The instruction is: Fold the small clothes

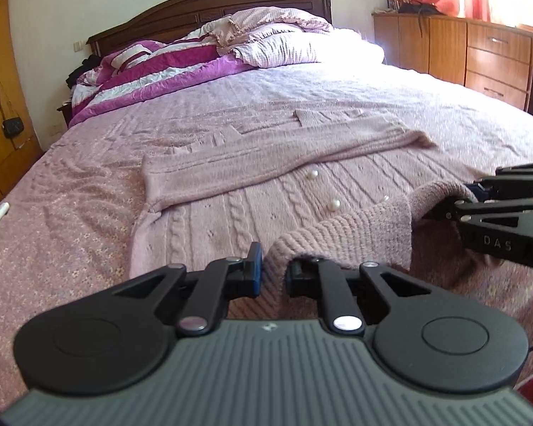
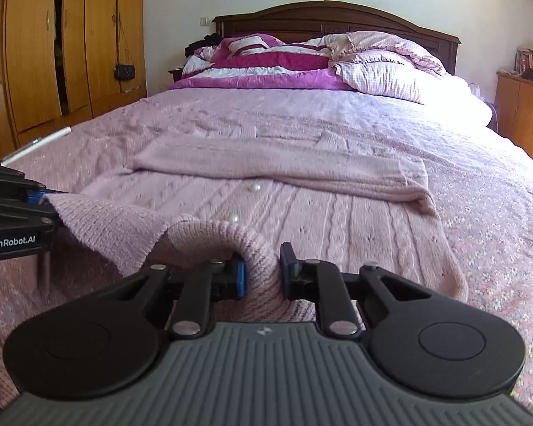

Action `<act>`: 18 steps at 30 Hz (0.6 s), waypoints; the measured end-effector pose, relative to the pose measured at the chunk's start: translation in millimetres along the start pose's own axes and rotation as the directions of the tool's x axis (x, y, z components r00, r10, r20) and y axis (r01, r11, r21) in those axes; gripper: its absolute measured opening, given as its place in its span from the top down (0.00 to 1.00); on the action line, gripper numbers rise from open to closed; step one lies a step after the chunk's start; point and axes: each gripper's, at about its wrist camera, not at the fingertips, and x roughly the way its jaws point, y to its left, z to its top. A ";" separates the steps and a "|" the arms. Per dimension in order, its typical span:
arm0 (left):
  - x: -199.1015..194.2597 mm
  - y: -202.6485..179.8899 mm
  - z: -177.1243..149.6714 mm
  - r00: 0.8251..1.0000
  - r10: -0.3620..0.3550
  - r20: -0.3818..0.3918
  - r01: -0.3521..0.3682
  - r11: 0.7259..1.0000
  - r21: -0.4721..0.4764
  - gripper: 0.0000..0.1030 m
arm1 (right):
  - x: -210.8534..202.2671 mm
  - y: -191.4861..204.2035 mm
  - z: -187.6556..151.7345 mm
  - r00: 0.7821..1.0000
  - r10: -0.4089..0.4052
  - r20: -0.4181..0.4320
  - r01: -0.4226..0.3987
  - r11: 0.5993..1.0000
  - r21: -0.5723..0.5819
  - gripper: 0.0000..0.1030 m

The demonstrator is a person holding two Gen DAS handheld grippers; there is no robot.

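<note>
A pale pink knitted cardigan (image 1: 252,209) with pearl buttons (image 1: 334,205) lies on the bed, its sleeves folded across the upper part. My left gripper (image 1: 274,270) is shut on the ribbed hem at the near left and holds it lifted off the bed. My right gripper (image 2: 263,273) is shut on the hem at the near right, also lifted; it also shows in the left wrist view (image 1: 444,209). The cardigan (image 2: 337,220) stretches away from both grippers, and the hem sags between them. The left gripper shows at the left edge of the right wrist view (image 2: 42,200).
A pink patterned bedspread (image 1: 71,213) covers the bed. Pillows and a magenta quilt (image 1: 167,67) are piled at the dark headboard (image 2: 337,17). Wooden drawers (image 1: 479,56) stand right of the bed, a wardrobe (image 2: 53,53) to its left. A white rod (image 2: 35,143) lies at the bed's left edge.
</note>
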 end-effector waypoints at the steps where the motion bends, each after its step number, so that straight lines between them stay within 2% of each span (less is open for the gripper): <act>1: 0.1 0.7 2.4 1.000 -0.002 0.004 0.002 1.000 -0.004 0.87 | 0.3 -0.3 1.7 1.000 0.001 0.001 -0.001 1.000 0.000 0.81; 7: 6.4 1.9 13.8 1.000 0.001 0.017 -0.001 1.000 -0.014 0.87 | 3.4 -4.1 10.1 1.000 -0.006 0.019 0.005 1.000 0.025 0.81; 11: 16.0 4.1 18.1 1.000 -0.001 0.016 0.002 1.000 -0.029 0.87 | 8.8 -4.1 15.1 0.999 -0.009 0.045 0.009 1.000 0.018 0.85; 18: 27.3 12.2 36.9 0.998 0.000 0.065 0.004 0.998 -0.057 0.87 | 21.1 -5.7 35.2 0.996 -0.020 0.086 0.019 1.000 0.012 0.86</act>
